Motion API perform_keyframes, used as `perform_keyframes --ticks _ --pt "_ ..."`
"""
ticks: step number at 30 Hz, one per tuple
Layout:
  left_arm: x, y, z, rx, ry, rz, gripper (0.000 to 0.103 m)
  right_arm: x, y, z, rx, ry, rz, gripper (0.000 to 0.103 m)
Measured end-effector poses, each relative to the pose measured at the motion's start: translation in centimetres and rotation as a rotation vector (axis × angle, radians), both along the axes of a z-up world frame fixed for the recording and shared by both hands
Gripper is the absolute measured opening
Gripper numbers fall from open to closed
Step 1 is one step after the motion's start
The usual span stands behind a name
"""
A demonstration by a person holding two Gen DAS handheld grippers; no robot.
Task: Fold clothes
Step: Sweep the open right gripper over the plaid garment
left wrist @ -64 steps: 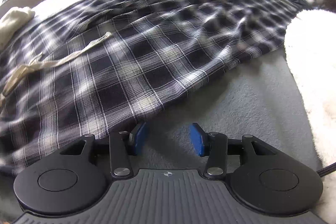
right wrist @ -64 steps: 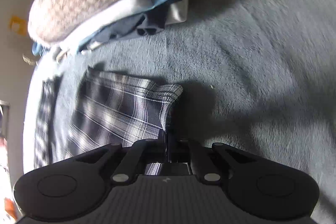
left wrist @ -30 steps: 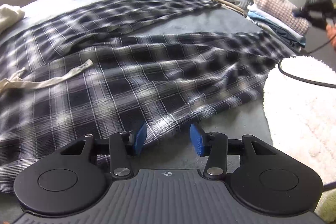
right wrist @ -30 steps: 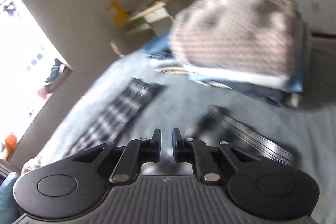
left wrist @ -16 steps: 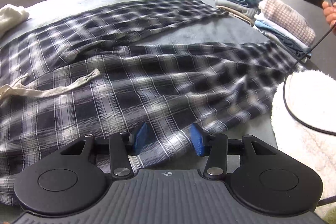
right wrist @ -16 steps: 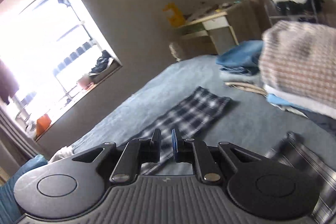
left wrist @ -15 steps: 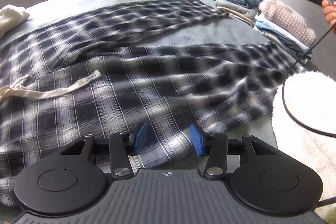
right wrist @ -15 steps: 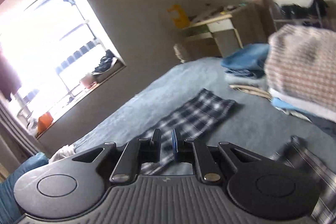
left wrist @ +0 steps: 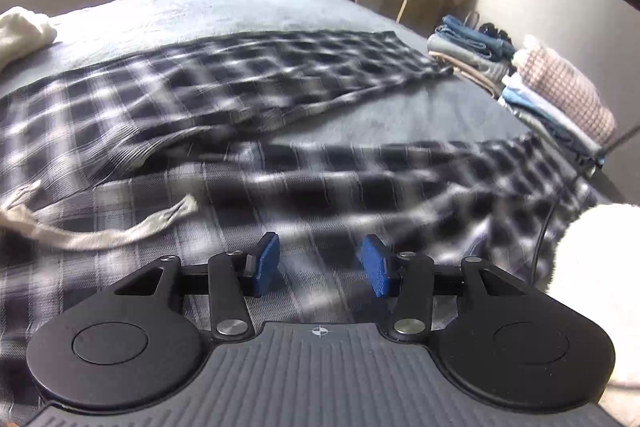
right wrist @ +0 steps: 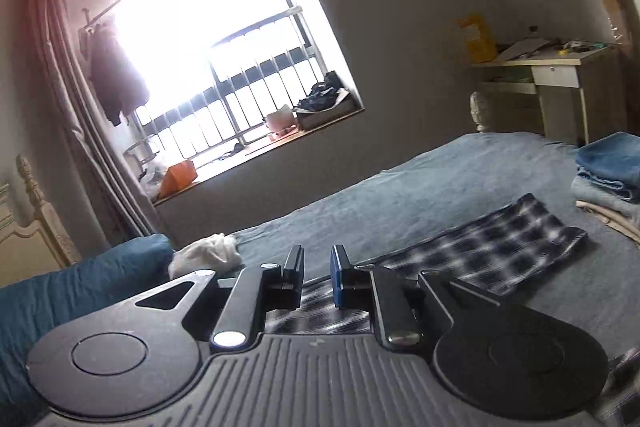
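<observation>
Grey bed (left wrist: 408, 115) carries the black-and-white plaid trousers (left wrist: 248, 163), legs running toward upper right; the left hand-held gripper (left wrist: 320, 263), spread and empty, hovers nearest, the right hand-held gripper (right wrist: 317, 277), slightly parted, held high above

Your left tool (left wrist: 320, 265) hangs low over the plaid trousers (left wrist: 304, 163), jaws apart with nothing between them. Bare bed (left wrist: 384, 115) shows in the wedge between the two legs: open passage there. To your right, the white fluffy rug (left wrist: 600, 267) and the stacks of folded clothes (left wrist: 560, 99) block the edge. Your right tool (right wrist: 317, 277) is raised in open air, jaws narrowly apart.
</observation>
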State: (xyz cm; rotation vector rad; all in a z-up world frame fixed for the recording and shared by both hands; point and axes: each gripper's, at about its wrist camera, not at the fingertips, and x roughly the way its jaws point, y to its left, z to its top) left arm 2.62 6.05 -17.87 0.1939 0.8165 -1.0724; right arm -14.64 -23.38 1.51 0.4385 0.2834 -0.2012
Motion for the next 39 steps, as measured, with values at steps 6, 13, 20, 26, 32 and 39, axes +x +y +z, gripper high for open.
perform_keyframes --ticks 6,13,20,26,32,39 --pt "0.6 -1.2 0.0 0.011 -0.004 -0.019 0.046 0.8 3.5 -1.2 0.047 -0.036 0.125 0.042" --pt "1.3 -0.8 -0.6 0.033 0.026 0.024 0.046 2.2 3.5 -6.3 0.203 0.094 0.169 0.048" --pt "2.3 -0.8 -1.6 0.023 0.058 0.044 0.046 2.5 1.7 -10.1 0.267 0.304 0.097 0.048" --pt "3.1 -1.1 -2.3 0.016 0.058 0.048 0.046 1.7 2.0 -14.3 0.29 0.555 0.053 0.047" --pt "3.9 -1.4 -3.1 0.038 0.058 0.093 0.046 1.8 5.2 -16.0 0.153 0.713 0.172 0.036" --pt "3.4 0.5 -2.3 0.009 0.058 0.111 0.046 3.3 8.7 -18.1 0.104 0.828 0.278 0.034"
